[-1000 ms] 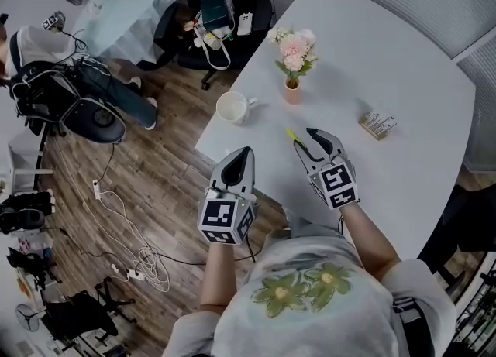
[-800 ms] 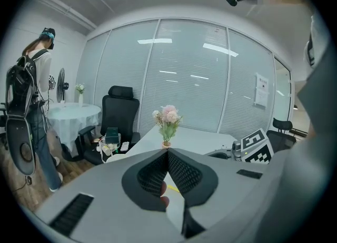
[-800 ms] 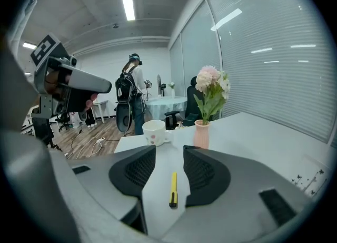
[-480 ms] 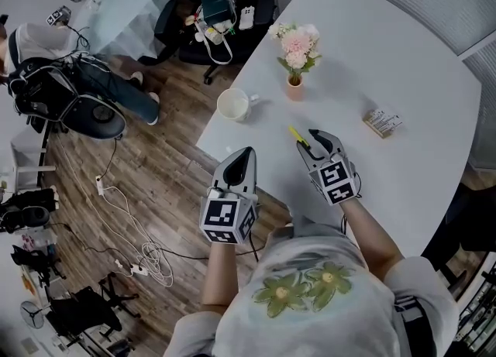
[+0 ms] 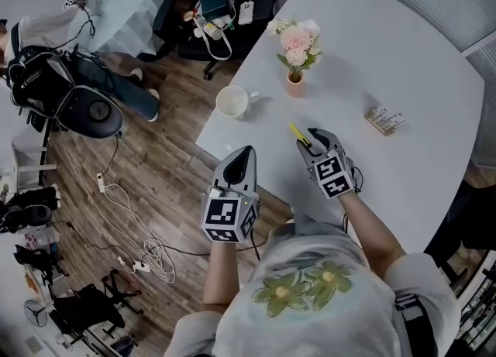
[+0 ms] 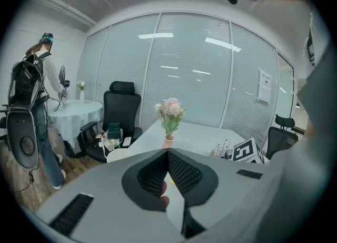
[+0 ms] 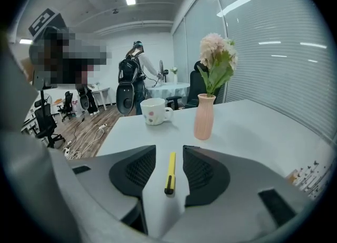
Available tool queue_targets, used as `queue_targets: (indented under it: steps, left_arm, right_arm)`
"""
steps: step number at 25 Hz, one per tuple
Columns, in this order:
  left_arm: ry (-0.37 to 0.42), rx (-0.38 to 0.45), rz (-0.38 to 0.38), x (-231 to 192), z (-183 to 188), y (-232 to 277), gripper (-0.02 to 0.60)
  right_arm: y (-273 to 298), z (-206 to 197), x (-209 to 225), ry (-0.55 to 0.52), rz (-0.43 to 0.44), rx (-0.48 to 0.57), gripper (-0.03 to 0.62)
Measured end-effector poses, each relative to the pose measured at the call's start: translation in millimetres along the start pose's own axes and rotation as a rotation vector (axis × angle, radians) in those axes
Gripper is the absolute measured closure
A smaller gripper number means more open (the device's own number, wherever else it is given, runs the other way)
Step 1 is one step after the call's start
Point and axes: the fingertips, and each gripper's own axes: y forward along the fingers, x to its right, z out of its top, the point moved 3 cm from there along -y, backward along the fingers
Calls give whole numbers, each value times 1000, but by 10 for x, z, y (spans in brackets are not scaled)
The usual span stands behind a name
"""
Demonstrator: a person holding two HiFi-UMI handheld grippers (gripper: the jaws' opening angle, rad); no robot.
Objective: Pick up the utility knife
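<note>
The left hand-held gripper (image 5: 241, 156) hangs clenched, empty, beside the tabletop (image 5: 403, 53) edge, out of the way. The right hand-held gripper (image 5: 310, 140) is released, jaws flanking the flat-lying yellow utility knife (image 7: 169, 172), seemingly aligned for grasping.

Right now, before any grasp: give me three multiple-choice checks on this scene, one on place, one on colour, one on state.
1. Where is the utility knife?
A) on the floor
B) flat on the table, between the right gripper's fingers
C) on a chair

2. What colour is the vase?
A) blue
B) black
C) pink

3. How are the left gripper's fingers?
A) together
B) wide apart
C) clamped on the knife

Answers:
1 B, the right gripper view shows it lying untouched between open fingers.
2 C, the vase under the flowers is pink.
3 A, the tips meet in the left gripper view.
</note>
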Motion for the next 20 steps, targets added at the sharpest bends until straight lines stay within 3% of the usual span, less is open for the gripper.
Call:
queue_targets:
  steps: [20]
  left_arm:
    - [-31,-23,-37,63,-98,61,572]
  right_arm:
    - [390,-510,48,-31,4,-160,433]
